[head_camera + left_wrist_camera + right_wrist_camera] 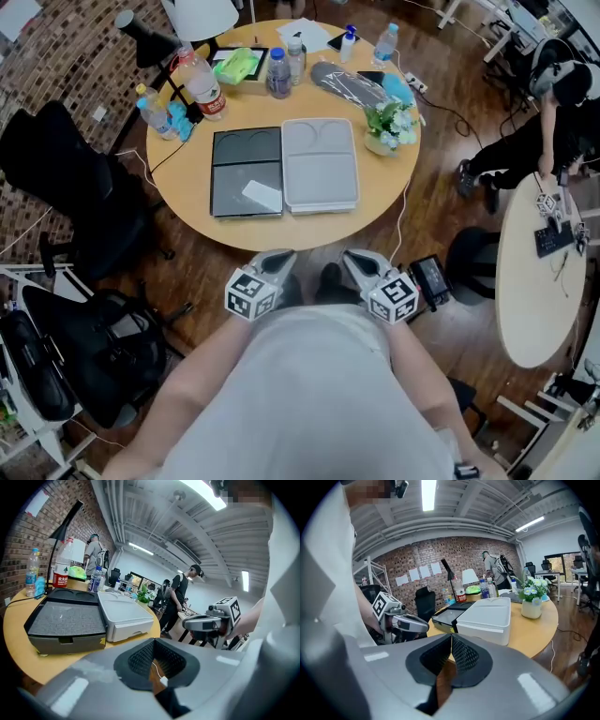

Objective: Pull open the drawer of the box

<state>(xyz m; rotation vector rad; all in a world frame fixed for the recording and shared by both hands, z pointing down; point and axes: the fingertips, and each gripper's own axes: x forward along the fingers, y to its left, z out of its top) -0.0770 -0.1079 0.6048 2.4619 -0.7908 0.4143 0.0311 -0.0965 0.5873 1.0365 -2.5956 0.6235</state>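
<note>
Currently nowhere near the work: left hand-held gripper point(277, 256) and right hand-held gripper point(357, 257) both held low against the torso, side by side, short of the near edge of the table point(187, 187). Both pressed together, pads meeting, nothing pinched in either.

On the table, two flat boxes side by side and apparently touching: a dark box point(246, 173) on the left, a pale grey box point(320, 165) on the right, fronts facing the near edge. Hard to say which of the two is meant by the task. From the left gripper view, a drawer front on each. On the dark one, a small cut-out notch point(65, 640) at the middle of the front panel. On the pale one, a plain drawer face point(133, 629) with no clear handle. Both drawers shut.

Probably rigid moulded plastic, shallow, fairly light, smooth-skinned. Likely to slide across the bare wood as a whole when tugged rather than give up the drawer, so worth pinning the top from above with one hand-held gripper while pulling with the other. Best purchase judged to be the notch: jaws spread first, one tip hooked inside, the other over the panel edge, then a straight pull toward the near edge. Thin panel, so only a modest pinch. Too slick for a grip on the bare flat face.
</note>
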